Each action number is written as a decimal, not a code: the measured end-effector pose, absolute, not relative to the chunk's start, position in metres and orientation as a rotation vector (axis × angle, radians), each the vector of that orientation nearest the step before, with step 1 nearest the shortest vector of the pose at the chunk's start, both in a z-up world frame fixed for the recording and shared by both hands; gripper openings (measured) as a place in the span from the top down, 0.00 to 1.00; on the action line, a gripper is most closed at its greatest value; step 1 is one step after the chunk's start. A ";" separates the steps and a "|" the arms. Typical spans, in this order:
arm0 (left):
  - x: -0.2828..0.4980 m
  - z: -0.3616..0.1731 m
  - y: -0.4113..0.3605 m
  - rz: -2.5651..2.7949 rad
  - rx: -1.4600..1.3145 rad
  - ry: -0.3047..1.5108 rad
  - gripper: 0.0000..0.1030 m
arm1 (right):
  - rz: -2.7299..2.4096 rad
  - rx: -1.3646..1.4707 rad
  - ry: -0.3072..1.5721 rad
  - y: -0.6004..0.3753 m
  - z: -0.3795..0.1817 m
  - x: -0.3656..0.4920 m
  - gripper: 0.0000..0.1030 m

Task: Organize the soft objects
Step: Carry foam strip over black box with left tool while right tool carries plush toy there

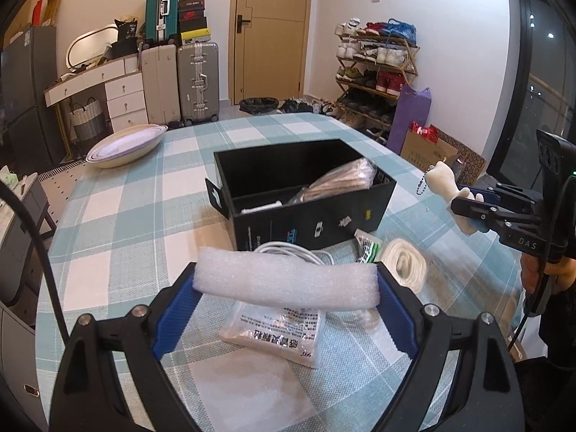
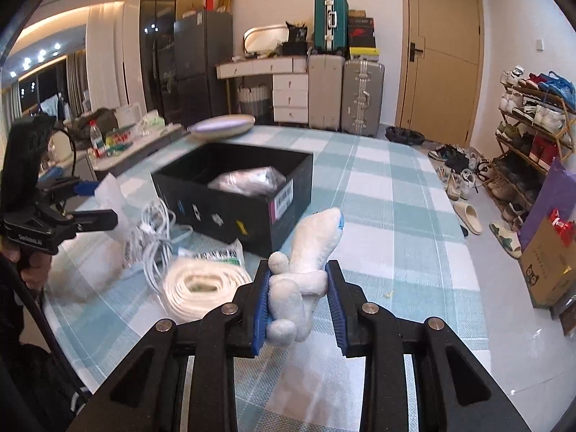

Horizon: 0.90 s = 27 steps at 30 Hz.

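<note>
My left gripper (image 1: 286, 282) is shut on a white foam strip (image 1: 286, 280) and holds it above the table, in front of the black box (image 1: 306, 223). My right gripper (image 2: 298, 280) is shut on a white plush toy (image 2: 306, 259) and holds it up to the right of the box (image 2: 230, 212); it also shows in the left wrist view (image 1: 468, 205). The box holds a clear plastic bag of grey stuff (image 1: 342, 180). A white cable (image 2: 154, 237), a coiled white band (image 2: 201, 284), a green-and-white packet (image 2: 216, 253) and a flat printed pouch (image 1: 277, 334) lie on the table.
The table has a green-and-white checked cloth (image 2: 388, 194). A stack of oval bowls (image 1: 126, 145) stands at its far left. Suitcases, drawers, a shoe rack and a cardboard box (image 2: 550, 262) stand on the floor around it.
</note>
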<state>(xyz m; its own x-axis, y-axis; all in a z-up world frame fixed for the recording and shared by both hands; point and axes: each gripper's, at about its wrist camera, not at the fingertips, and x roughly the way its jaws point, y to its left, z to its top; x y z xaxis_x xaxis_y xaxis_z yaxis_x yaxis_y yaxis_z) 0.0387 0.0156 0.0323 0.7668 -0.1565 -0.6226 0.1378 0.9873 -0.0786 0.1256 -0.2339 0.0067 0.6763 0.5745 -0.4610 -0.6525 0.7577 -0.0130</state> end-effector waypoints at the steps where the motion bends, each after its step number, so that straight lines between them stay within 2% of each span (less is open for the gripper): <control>1: 0.038 0.035 0.016 -0.156 -0.031 0.668 0.12 | 0.701 -0.173 0.446 -0.234 0.010 0.124 0.71; 10: 0.036 0.053 0.021 -0.132 -0.042 0.600 0.12 | 0.759 -0.102 0.354 -0.233 0.045 0.108 0.71; 27: 0.059 0.078 0.025 -0.093 -0.038 0.536 0.12 | 0.812 -0.080 0.306 -0.208 0.086 0.122 0.71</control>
<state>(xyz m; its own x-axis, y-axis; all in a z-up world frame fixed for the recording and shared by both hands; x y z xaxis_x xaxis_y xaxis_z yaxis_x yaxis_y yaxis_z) 0.0585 0.0253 0.0785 0.8559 -0.0980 -0.5077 0.0781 0.9951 -0.0605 0.1217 -0.2077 0.0863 0.6467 0.7019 -0.2986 -0.7247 0.6875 0.0466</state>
